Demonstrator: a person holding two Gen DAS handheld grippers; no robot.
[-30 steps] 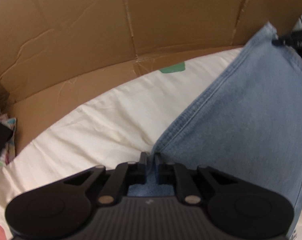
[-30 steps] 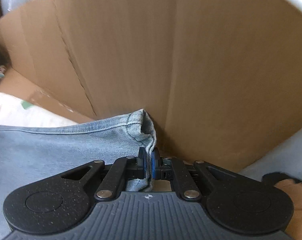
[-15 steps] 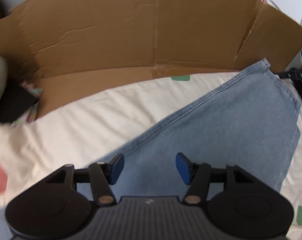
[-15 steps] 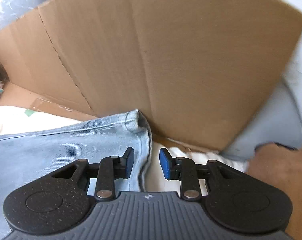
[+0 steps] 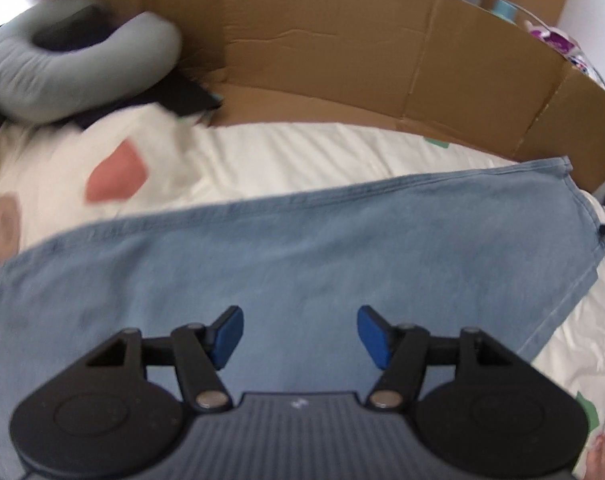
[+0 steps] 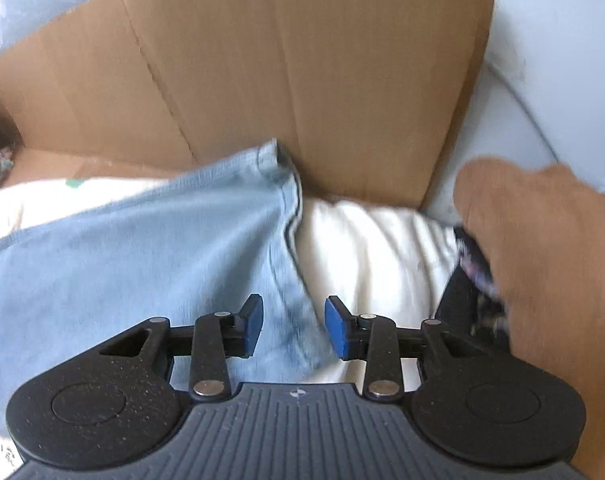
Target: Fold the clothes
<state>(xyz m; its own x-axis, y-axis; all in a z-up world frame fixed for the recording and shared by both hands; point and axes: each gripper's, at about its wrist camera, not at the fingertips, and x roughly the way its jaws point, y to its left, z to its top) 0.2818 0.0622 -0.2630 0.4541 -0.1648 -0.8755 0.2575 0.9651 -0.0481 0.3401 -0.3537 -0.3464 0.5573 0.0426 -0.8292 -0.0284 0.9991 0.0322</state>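
Hovering over the denim garment (image 5: 302, 248), my left gripper (image 5: 300, 334) has its blue pads spread wide with nothing between them. In this view the denim lies flat across the white bed sheet (image 5: 286, 156), its far corner up against the cardboard wall (image 5: 342, 52).

From the right wrist, my right gripper (image 6: 293, 326) is likewise spread and holds nothing, poised above the denim's hemmed side edge, where cloth meets sheet. A hand (image 6: 542, 248) sits just right of it.

I judge the risk to be this: if either gripper closes here, a pad could catch the sheet along with the denim, or take only one layer, and a lift would drag the cloth askew. The views are blurred, so I cannot count layers.
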